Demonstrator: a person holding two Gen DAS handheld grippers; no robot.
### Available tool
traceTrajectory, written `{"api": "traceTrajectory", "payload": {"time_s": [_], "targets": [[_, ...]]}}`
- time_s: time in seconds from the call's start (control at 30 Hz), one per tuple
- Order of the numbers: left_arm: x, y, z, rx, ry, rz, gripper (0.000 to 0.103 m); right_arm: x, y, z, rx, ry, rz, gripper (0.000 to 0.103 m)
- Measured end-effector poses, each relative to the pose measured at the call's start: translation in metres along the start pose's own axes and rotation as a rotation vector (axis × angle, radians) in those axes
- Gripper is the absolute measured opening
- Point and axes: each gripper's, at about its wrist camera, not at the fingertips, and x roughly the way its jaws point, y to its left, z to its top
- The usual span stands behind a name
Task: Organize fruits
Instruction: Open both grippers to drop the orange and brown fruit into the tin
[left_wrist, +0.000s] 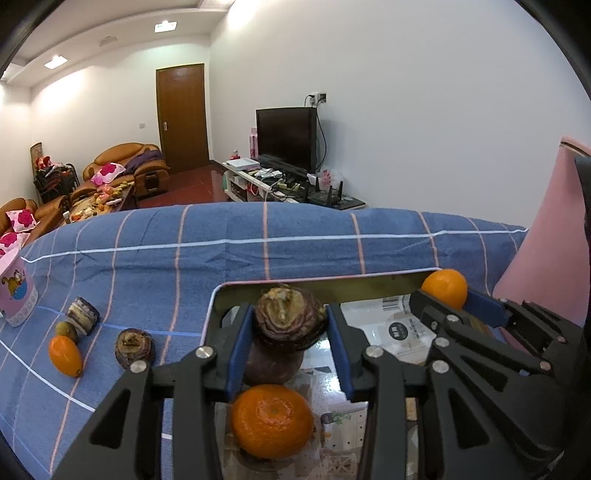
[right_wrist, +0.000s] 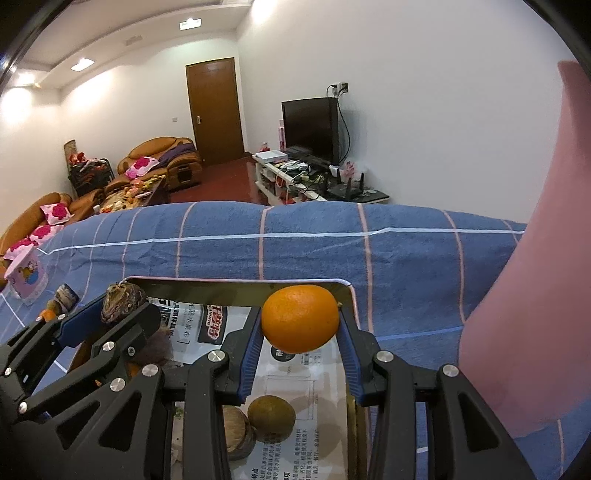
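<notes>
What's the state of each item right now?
Left tongs: shut on brown fruit, over tray.
Right tongs: shut on orange, over tray.
Mandarin: lying in tray.
Small orange: loose on cloth.
Door: closed.
TV: off.

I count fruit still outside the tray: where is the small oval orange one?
In the left wrist view, the oval orange fruit lies on the blue cloth at far left, outside the tray, touching a small brown fruit.

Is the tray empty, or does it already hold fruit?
Holds fruit: a tangerine and a brownish fruit lie on the newspaper lining the tray.
</notes>
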Motion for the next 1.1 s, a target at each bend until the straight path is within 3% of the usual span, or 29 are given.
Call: {"api": "traceTrajectory", "payload": {"time_s": [0.1, 0.2, 0.4, 0.5, 0.53, 0.6, 0.63, 0.83, 1.1], "targets": [[-0.004, -0.002, 0.000, 0.017, -0.021, 0.017, 0.043, 0.000, 0.000, 0.000, -0.002, -0.003, 0.005, 0.042], [-0.010, -0.004, -0.002, 0.028, -0.045, 0.049, 0.053, -0.001, -0.001, 0.000, 0.001, -0.004, 0.006, 0.042], [-0.024, 0.004, -0.003, 0.025, -0.108, 0.085, 0.081, 0.002, -0.007, 0.001, 0.032, 0.004, 0.037, 0.043], [-0.031, 0.011, -0.002, 0.001, -0.144, 0.129, 0.103, -0.002, -0.010, 0.001, 0.038, -0.024, 0.039, 0.046], [-0.033, 0.015, -0.002, -0.017, -0.156, 0.127, 0.103, -0.005, -0.011, 0.001, 0.043, -0.036, 0.035, 0.049], [-0.034, 0.022, -0.002, -0.046, -0.151, 0.097, 0.103, -0.010, -0.014, 0.000, 0.061, -0.068, 0.027, 0.071], [-0.035, 0.024, -0.002, -0.053, -0.145, 0.093, 0.103, -0.014, -0.015, 0.000, 0.068, -0.092, 0.012, 0.074], [-0.036, 0.025, -0.005, -0.022, -0.148, 0.115, 0.103, -0.040, -0.010, -0.005, 0.067, -0.229, -0.067, 0.075], [-0.041, 0.032, -0.013, -0.019, -0.143, 0.121, 0.103, -0.054, -0.009, -0.012, 0.101, -0.269, -0.108, 0.076]]}}
